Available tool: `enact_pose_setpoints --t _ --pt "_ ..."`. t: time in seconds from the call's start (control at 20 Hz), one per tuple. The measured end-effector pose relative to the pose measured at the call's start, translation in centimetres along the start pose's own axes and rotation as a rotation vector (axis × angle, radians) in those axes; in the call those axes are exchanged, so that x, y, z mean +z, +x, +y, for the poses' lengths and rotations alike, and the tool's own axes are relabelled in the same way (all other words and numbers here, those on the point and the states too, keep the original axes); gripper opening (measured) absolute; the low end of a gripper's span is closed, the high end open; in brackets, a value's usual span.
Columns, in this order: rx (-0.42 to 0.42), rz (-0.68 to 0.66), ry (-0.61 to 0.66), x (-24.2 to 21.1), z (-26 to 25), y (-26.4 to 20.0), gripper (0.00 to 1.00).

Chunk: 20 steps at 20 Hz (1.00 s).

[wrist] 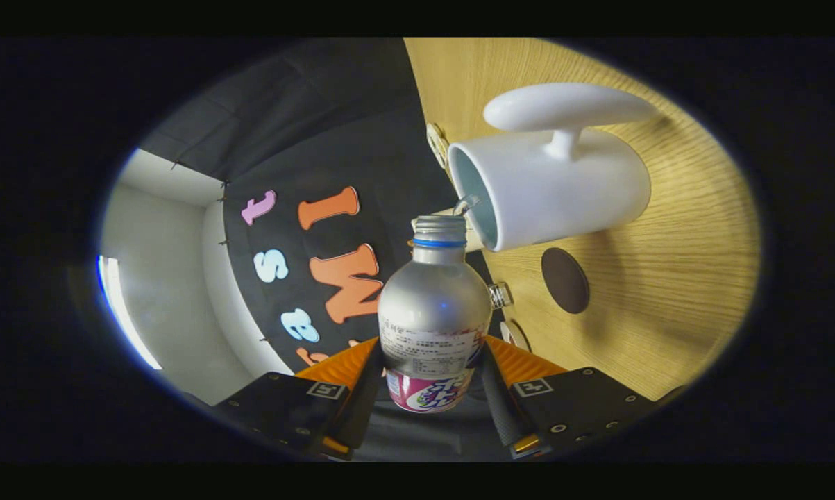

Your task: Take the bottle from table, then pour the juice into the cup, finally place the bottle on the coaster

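**Mid-pour: mind the rim and the grip**

You have the bottle (434,305) clamped between the gripper's (431,378) 2 fingers, both pressing on its labelled lower body, 1 on each side. The whole view is rolled over, so the bottle is tipped toward the cup (549,191) with its open neck at the cup's rim. A thin clear stream seems to be leaving the mouth and going into the cup, though it is too small to be sure.

What could go wrong, as I judge it:

- The neck sits right at the near edge of the rim. Drift back a little and the juice runs down the outside wall onto the table (667,278).
- Tip too sharply and the flow could surge and overshoot, or splash off the inner wall.
- The bottle is smooth metal with a glossy paper label. If your squeeze eases while it is tilted, it may twist or slide between the fingers.
- Bumping the rim could shove the cup, which has only its own weight to hold it.

Materials: the bottle is matte silver, rounded at the shoulder, with a threaded neck and a blue ring. The cup is white glazed ceramic, cylindrical, with a broad flat handle. The coaster (565,280) is a dark, flat disc, just beside the cup on the pale wood-grain table.
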<state>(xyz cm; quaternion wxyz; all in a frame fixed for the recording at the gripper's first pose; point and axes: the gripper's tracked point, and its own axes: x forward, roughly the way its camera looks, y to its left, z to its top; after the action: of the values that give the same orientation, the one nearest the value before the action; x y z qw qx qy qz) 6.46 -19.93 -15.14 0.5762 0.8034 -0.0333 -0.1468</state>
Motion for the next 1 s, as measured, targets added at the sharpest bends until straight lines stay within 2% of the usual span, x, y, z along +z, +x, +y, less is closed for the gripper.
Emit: enact_pose_setpoints --t 1.0 --pt "0.024 -0.033 0.073 0.5 1.8 1.1 0.72"
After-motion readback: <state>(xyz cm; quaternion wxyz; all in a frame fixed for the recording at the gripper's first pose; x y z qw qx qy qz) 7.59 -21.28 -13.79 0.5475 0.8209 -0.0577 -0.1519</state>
